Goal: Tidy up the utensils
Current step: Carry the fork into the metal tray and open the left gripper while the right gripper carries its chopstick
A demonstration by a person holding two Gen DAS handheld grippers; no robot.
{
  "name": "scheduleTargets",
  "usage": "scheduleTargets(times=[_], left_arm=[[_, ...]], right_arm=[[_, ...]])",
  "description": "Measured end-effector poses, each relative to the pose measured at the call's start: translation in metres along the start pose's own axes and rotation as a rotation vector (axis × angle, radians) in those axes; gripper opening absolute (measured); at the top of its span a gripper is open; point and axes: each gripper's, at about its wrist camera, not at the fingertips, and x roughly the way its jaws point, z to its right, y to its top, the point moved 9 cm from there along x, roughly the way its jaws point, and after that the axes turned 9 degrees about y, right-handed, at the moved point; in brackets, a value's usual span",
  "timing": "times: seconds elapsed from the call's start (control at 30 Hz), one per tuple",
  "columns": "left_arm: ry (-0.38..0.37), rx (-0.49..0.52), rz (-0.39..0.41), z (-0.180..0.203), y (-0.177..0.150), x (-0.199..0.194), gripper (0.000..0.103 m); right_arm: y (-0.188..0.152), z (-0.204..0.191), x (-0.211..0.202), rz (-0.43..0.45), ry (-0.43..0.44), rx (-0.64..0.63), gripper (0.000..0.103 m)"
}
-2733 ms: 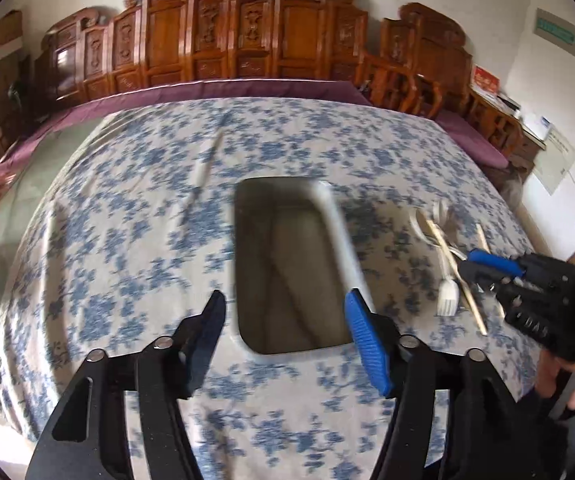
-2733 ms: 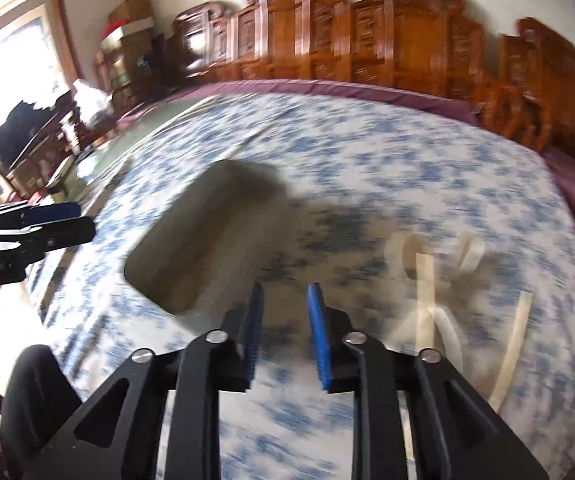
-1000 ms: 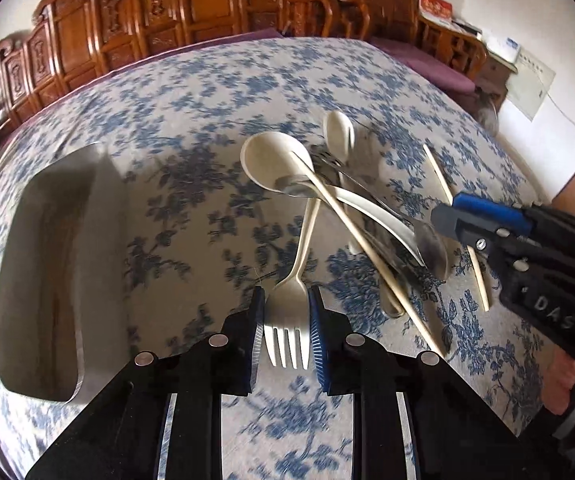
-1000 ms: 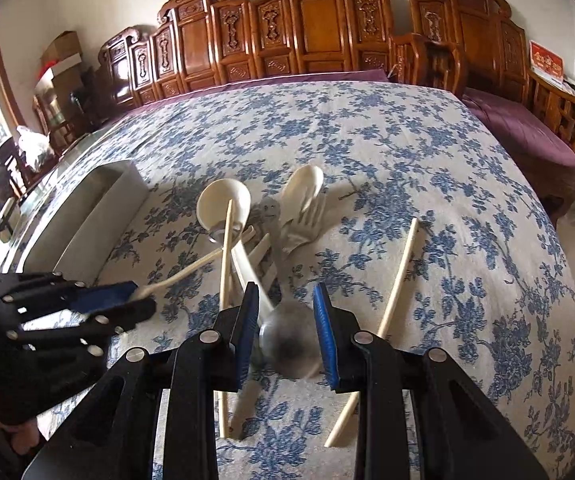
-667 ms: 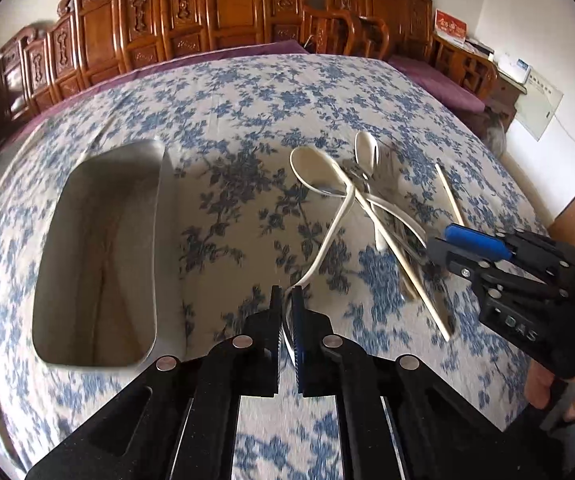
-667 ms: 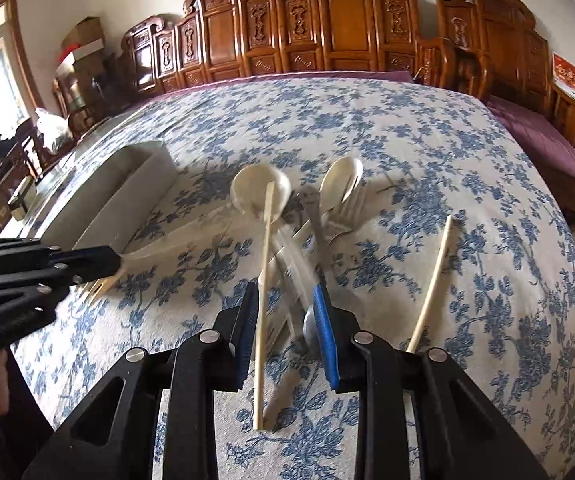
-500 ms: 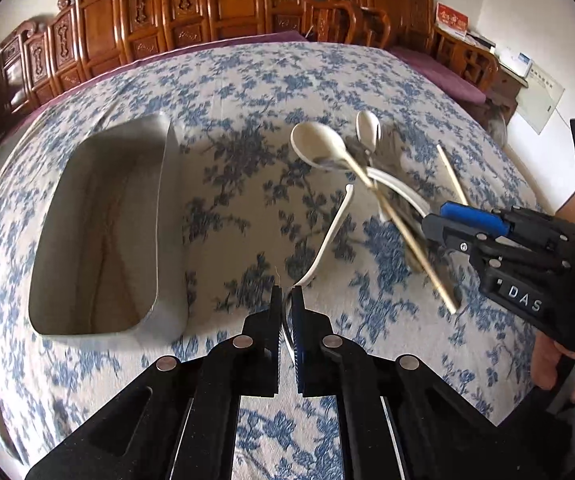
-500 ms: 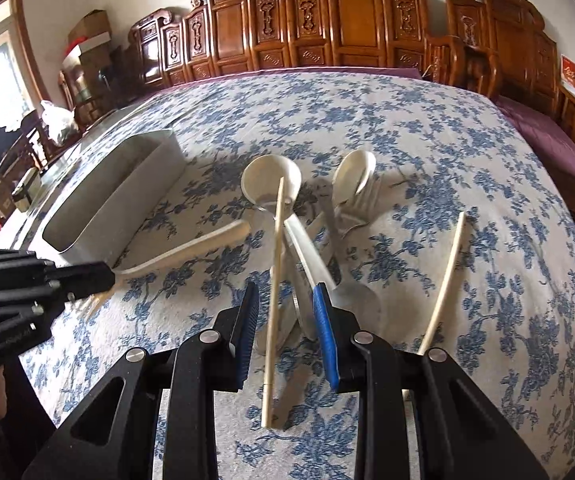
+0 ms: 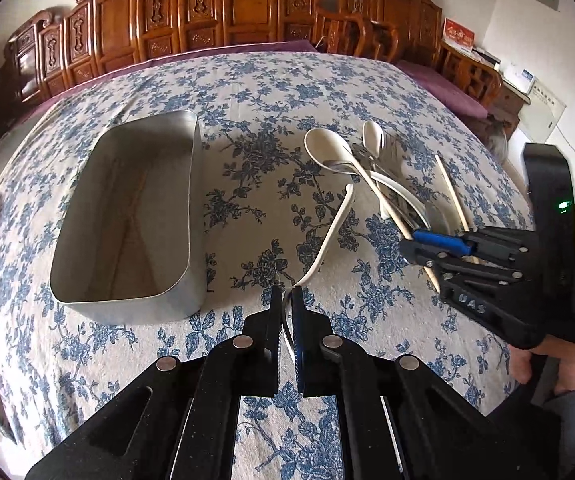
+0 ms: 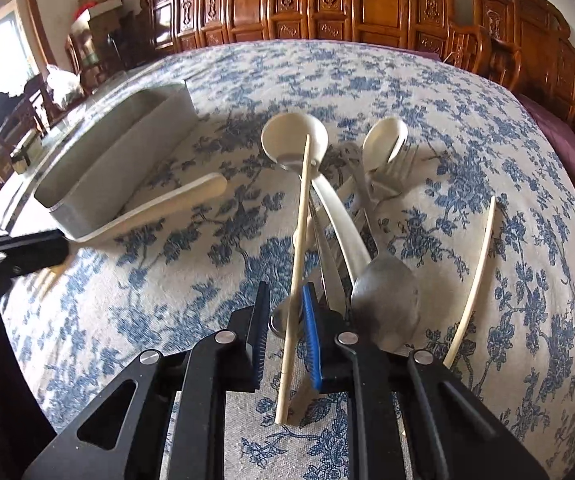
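The left gripper (image 9: 286,300) is clamped on the tine end of a light, stiff white fork (image 9: 333,232) beside the metal tray (image 9: 193,208), while the right gripper (image 10: 285,322) jaws are closing around a thin, slippery chopstick (image 10: 297,248) mid-table, best pinched mid-shaft

Left gripper (image 9: 285,300), bottom centre of its view, is clamped on a fork (image 9: 333,226); right gripper (image 10: 283,312) points down, jaws closing around a chopstick (image 10: 297,256).
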Motion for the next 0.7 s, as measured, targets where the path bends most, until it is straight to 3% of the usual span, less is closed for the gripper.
scheduleTargets(times=[0.3, 0.5, 0.7], left_arm=[[0.0, 0.008, 0.016, 0.004, 0.001, -0.005, 0.004], [0.001, 0.008, 0.018, 0.004, 0.001, -0.006, 0.004], [0.004, -0.002, 0.037, 0.0, 0.006, -0.014, 0.004]], right_arm=[[0.0, 0.006, 0.0, 0.001, -0.015, 0.014, 0.007], [0.0, 0.006, 0.0, 0.001, -0.035, 0.003, 0.006], [0.01, 0.008, -0.017, 0.076, 0.0, 0.038, 0.006]])
